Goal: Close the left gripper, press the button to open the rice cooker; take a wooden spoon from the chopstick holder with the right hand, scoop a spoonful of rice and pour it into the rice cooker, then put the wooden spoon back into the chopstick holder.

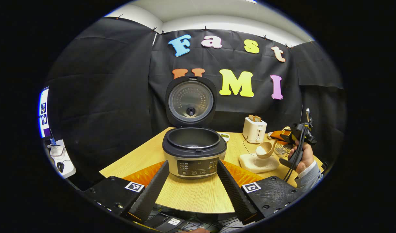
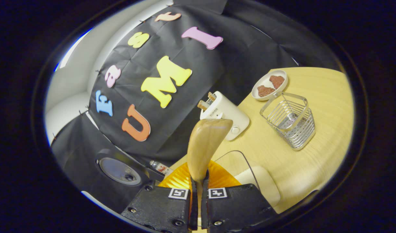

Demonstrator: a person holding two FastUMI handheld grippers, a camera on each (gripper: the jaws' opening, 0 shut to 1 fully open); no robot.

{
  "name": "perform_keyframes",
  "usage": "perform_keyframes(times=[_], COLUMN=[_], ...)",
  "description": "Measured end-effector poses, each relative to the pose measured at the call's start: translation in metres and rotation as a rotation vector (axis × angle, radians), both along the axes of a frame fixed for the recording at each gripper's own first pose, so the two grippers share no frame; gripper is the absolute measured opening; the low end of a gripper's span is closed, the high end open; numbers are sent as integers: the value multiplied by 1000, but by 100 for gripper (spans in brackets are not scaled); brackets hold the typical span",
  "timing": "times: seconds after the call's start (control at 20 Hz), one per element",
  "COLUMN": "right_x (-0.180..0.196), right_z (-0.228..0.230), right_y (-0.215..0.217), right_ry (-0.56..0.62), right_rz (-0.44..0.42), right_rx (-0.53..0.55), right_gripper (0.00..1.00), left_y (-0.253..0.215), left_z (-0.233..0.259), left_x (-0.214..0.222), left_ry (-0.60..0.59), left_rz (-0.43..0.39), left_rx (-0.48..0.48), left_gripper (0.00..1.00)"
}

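Left gripper (image 1: pixel 193 184): fingers spread, grasping nothing, pointed at the black-and-silver rice cooker (image 1: pixel 194 152) at 12 o'clock, lid raised. Right gripper (image 2: pixel 198 194): clenched on the light wooden spoon (image 2: pixel 204 145) handle. In the left gripper view, the rice-filled bowl of the spoon hangs at 3 o'clock of the cooker, above the clear rice container (image 1: pixel 258 161). The wire chopstick holder (image 2: pixel 290 119) stands at 2 o'clock in the right gripper view.

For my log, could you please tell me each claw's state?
Left claw: open, holding nothing.
Right claw: closed on the wooden spoon.

The left gripper (image 1: pixel 193 181) gapes wide; at three o'clock a hand (image 1: pixel 302 158) holds the right gripper (image 2: pixel 198 194), clamped tight.
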State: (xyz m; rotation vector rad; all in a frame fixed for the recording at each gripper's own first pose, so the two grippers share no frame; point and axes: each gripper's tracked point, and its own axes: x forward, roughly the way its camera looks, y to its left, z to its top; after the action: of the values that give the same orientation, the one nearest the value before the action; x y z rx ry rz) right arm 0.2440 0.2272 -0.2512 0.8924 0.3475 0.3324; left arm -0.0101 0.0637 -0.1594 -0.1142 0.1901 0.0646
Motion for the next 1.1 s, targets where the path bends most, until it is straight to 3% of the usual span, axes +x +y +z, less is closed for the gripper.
perform_keyframes(times=[0.3,0.5,0.75,1.1], right_x=[-4,-9,-21,-35], right_z=[12,22,44,90], right_y=[-32,-13,43,124], right_ry=[15,45,37,-36], right_rz=[-174,-142,-72,3], right_rx=[259,437,491,381], right_gripper=[9,9,9,9], left_y=[-1,0,10,34], left_z=[-1,3,16,22], left_x=[-4,-13,-30,-64], left_ry=[13,2,-27,-53], left_rz=[-5,-20,-17,-10], left_rx=[7,9,13,25], left_gripper=[95,95,95,95])
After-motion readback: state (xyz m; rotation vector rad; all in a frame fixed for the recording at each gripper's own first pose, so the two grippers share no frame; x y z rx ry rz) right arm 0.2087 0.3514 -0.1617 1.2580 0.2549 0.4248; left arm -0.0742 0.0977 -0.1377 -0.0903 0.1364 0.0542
